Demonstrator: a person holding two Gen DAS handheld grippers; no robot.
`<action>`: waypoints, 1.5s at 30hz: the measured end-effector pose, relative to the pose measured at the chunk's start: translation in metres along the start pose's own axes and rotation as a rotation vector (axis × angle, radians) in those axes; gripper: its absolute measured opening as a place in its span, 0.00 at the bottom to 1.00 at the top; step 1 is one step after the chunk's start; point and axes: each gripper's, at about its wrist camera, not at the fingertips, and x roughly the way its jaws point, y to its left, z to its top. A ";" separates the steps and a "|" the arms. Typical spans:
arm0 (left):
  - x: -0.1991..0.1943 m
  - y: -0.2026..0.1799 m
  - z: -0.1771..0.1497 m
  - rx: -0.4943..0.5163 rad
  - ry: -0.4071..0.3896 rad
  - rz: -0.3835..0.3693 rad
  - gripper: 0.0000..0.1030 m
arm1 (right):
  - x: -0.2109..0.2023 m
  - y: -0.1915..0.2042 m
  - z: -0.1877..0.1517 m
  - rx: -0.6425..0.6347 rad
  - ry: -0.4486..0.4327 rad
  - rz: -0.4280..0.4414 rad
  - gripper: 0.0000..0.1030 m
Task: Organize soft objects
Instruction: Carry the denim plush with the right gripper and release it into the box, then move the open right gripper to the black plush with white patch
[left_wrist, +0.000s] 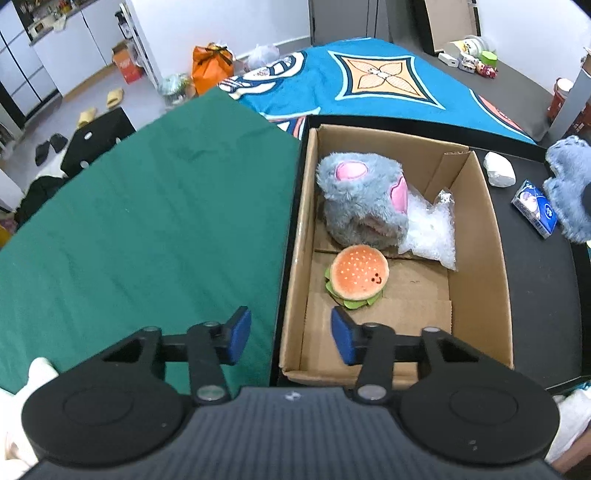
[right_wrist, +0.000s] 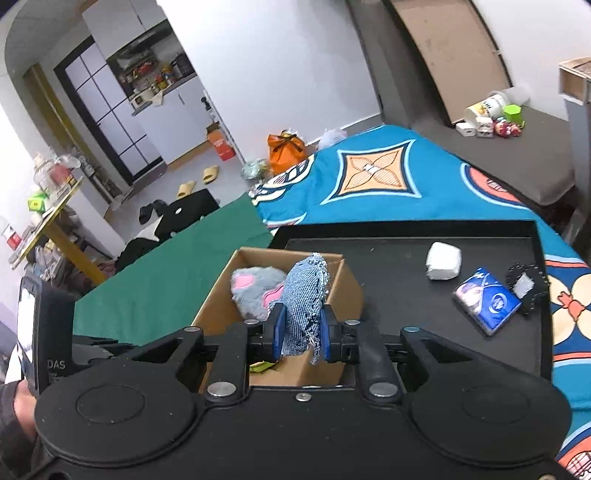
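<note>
A cardboard box (left_wrist: 491, 236) stands on a black tray (left_wrist: 539, 280). Inside it lie a grey plush with pink patches (left_wrist: 362, 199), a plush hamburger (left_wrist: 359, 277) and a clear plastic bag (left_wrist: 432, 232). My left gripper (left_wrist: 290, 338) is open and empty, hovering over the box's near left edge. My right gripper (right_wrist: 301, 334) is shut on a blue denim soft piece (right_wrist: 304, 299) and holds it above the box (right_wrist: 347, 284). The denim piece also shows at the right edge of the left wrist view (left_wrist: 570, 184).
On the tray (right_wrist: 399, 266) to the right of the box lie a white soft block (right_wrist: 443, 261), a blue tissue pack (right_wrist: 487, 301) and a black-edged pad (right_wrist: 526, 288). A green cloth (left_wrist: 140, 221) lies left of the box, a blue patterned blanket (left_wrist: 369, 81) behind.
</note>
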 end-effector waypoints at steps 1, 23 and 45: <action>0.001 0.000 0.000 -0.001 0.003 -0.003 0.40 | 0.003 0.003 -0.001 -0.009 0.006 0.004 0.19; 0.014 0.001 -0.005 0.022 0.004 -0.009 0.09 | 0.046 0.026 -0.008 -0.076 0.084 -0.028 0.57; -0.007 0.002 -0.005 -0.024 -0.070 0.013 0.17 | 0.012 -0.060 0.025 -0.072 0.079 -0.182 0.60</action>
